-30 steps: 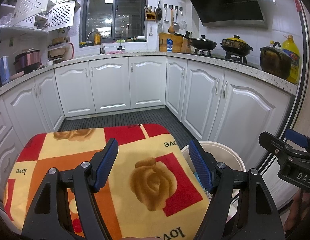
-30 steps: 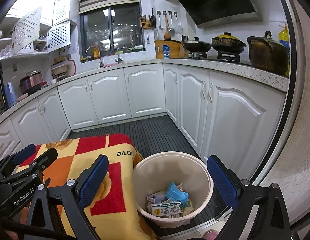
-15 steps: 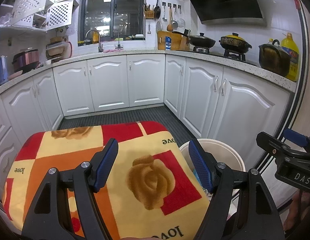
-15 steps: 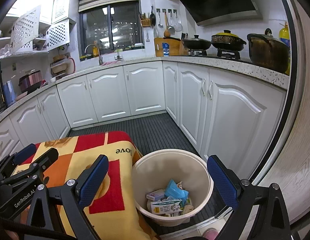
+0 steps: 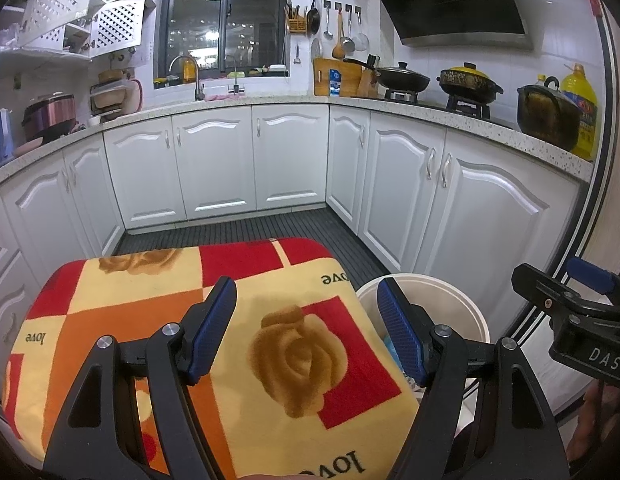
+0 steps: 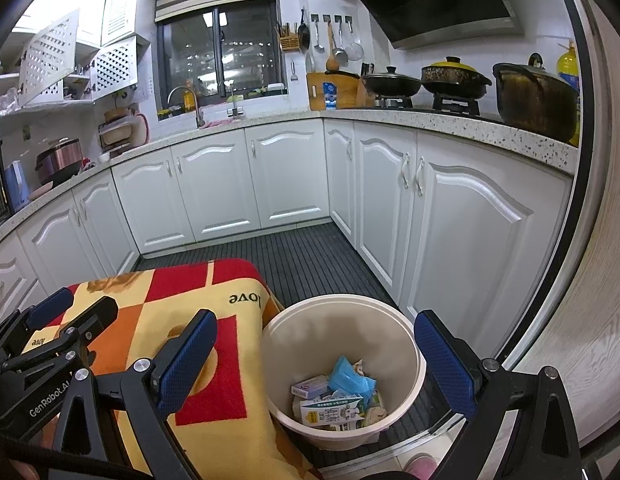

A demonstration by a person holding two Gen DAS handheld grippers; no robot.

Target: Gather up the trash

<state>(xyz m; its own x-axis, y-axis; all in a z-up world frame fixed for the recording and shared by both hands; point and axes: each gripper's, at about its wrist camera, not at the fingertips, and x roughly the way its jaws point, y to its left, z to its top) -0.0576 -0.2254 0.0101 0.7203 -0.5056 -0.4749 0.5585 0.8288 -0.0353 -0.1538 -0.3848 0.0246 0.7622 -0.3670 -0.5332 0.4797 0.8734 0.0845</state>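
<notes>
Trash bin (image 6: 406, 344): cream, round, on the floor just beside the tabletop (image 5: 157, 280), which is draped in a red-orange-yellow rose cloth. Inside lie a milk carton (image 6: 332, 410), a blue wrapper (image 6: 348, 378) and a small box (image 6: 310, 386). Left tool (image 5: 305, 328): released, empty, above the cloth. Right tool (image 6: 316, 364): released, empty, above the bin, carton at 6 o'clock.

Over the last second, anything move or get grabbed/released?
Barely. Both views shift slightly, as if the cameras eased back or tilted a little. Nothing was taken hold of or let go. The left hand-held gripper stays open and empty over the patterned cloth; the right hand-held gripper stays open over the trash bin, whose milk carton and blue packet lie as before.
</notes>
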